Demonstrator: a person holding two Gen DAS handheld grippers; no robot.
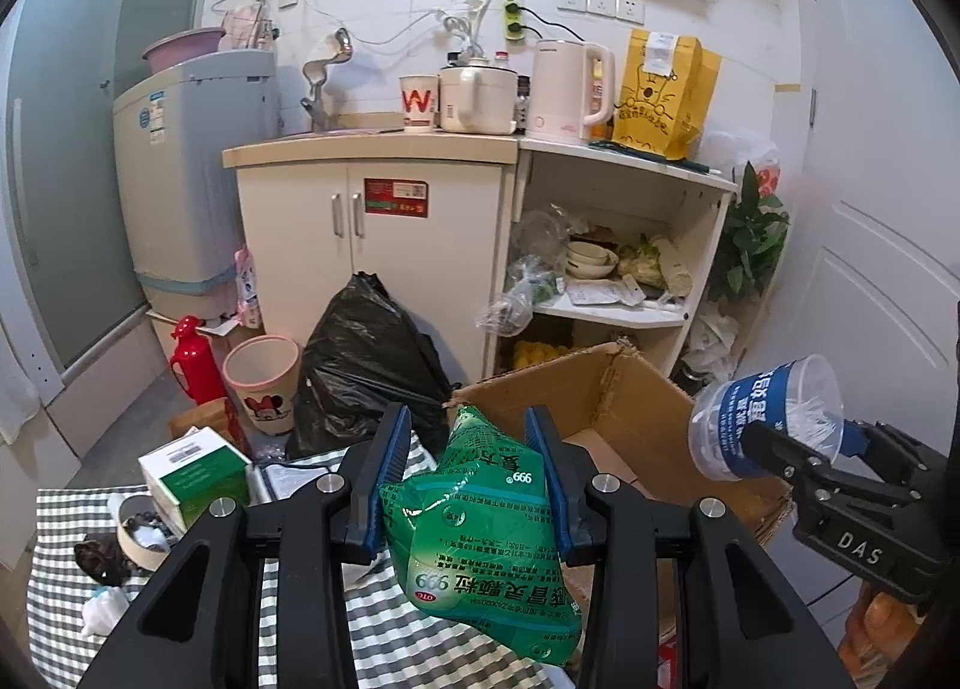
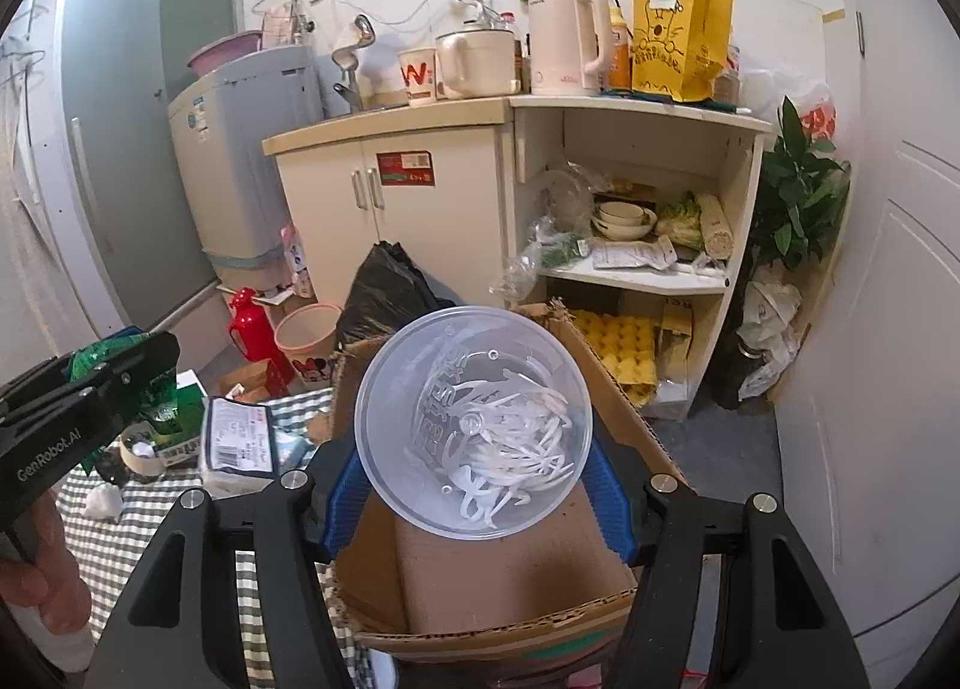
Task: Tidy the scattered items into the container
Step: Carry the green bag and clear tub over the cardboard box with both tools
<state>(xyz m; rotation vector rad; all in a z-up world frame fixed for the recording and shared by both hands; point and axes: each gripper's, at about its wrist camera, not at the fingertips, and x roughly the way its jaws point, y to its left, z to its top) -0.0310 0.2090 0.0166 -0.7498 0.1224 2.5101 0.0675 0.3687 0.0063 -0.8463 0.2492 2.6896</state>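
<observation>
Bright indoor light, fisheye edges, sharp

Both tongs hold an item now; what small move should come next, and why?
Probably lower the right tongs and release the clear tub: it already hangs over the open cardboard box. The left tongs with the green packet sit further back, at the box's edge.

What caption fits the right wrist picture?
Right gripper holds a clear tub above the cardboard box.

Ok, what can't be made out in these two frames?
- Floor of the brown cardboard box: right wrist view, partly hidden by the clear plastic tub of white picks.
- Small print on the green foil medicine pouch: left wrist view, too small.
- Contents of the tied black rubbish bag: opaque.
</observation>
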